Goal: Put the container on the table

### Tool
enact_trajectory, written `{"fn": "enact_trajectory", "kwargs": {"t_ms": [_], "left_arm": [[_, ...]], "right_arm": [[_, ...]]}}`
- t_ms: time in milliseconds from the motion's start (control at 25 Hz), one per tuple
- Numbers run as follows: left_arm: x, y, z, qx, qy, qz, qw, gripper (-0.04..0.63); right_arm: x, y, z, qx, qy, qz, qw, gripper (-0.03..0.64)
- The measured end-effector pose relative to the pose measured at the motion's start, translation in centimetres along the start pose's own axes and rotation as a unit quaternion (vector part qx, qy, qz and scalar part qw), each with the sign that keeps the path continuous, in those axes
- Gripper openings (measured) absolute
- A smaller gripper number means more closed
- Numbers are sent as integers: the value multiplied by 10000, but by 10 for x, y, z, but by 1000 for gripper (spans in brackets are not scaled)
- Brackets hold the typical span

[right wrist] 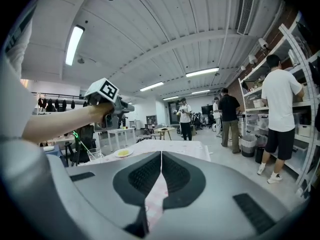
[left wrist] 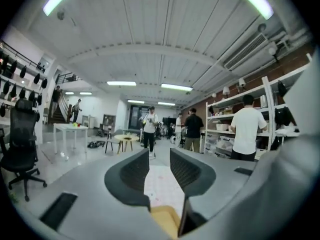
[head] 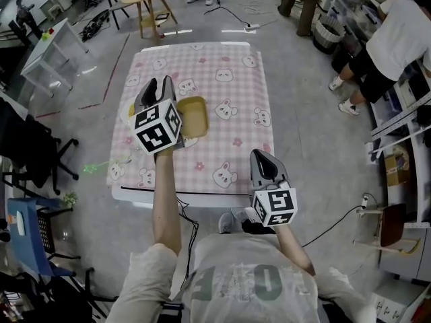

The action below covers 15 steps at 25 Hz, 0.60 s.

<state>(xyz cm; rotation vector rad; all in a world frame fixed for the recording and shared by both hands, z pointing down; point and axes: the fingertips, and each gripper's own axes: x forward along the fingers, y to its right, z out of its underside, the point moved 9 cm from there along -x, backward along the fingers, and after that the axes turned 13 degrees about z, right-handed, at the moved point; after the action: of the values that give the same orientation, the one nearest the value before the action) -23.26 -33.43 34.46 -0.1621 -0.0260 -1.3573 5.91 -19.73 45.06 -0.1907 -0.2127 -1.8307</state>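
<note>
Shallow tan rectangular container (head: 194, 116) lying on the pink-checked table (head: 222, 52), left of centre; probably light and rigid, best pinched by a rim wall. Left gripper (head: 156, 86) spread, empty, above it; right gripper (head: 264, 161) pressed together, empty

The tabletop (head: 229, 86) wears a cloth of pale pink and white checks, scattered with white bear faces and small pink flowers. On it the shallow rectangular container (head: 193, 116) is a flat mustard-tan with no pattern. The left claw (head: 156, 85) and the right claw (head: 262, 157) are both matt grey, their ribbed pads (left wrist: 136, 173) black. Each carries a white cube (head: 156, 126) printed with black square markers. The concrete floor (head: 323, 147) is plain grey. The person's T-shirt (head: 249, 274) is off-white with faded green letters. A small white plate (right wrist: 122, 153) bears a yellow patch.
</note>
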Motion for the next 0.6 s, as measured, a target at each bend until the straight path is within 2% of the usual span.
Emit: {"fn": "enact_trajectory", "kwargs": {"t_ms": [160, 280, 360, 440, 600], "left_arm": [[-47, 28, -17, 197, 743, 188, 9969, 140], [-78, 51, -8, 340, 967, 187, 9946, 126], [-99, 63, 4, 383, 1104, 116, 9931, 78], [-116, 71, 18, 332, 1152, 46, 9928, 54], [-139, 80, 48, 344, 914, -204, 9950, 38]], "right_arm": [[7, -5, -8, 91, 191, -72, 9998, 29], [11, -6, -14, 158, 317, -127, 9993, 29], [13, -8, -15, 178, 356, -210, 9990, 29], [15, -8, -15, 158, 355, -258, 9989, 29], [18, -7, -14, 110, 357, -269, 9989, 29]]}}
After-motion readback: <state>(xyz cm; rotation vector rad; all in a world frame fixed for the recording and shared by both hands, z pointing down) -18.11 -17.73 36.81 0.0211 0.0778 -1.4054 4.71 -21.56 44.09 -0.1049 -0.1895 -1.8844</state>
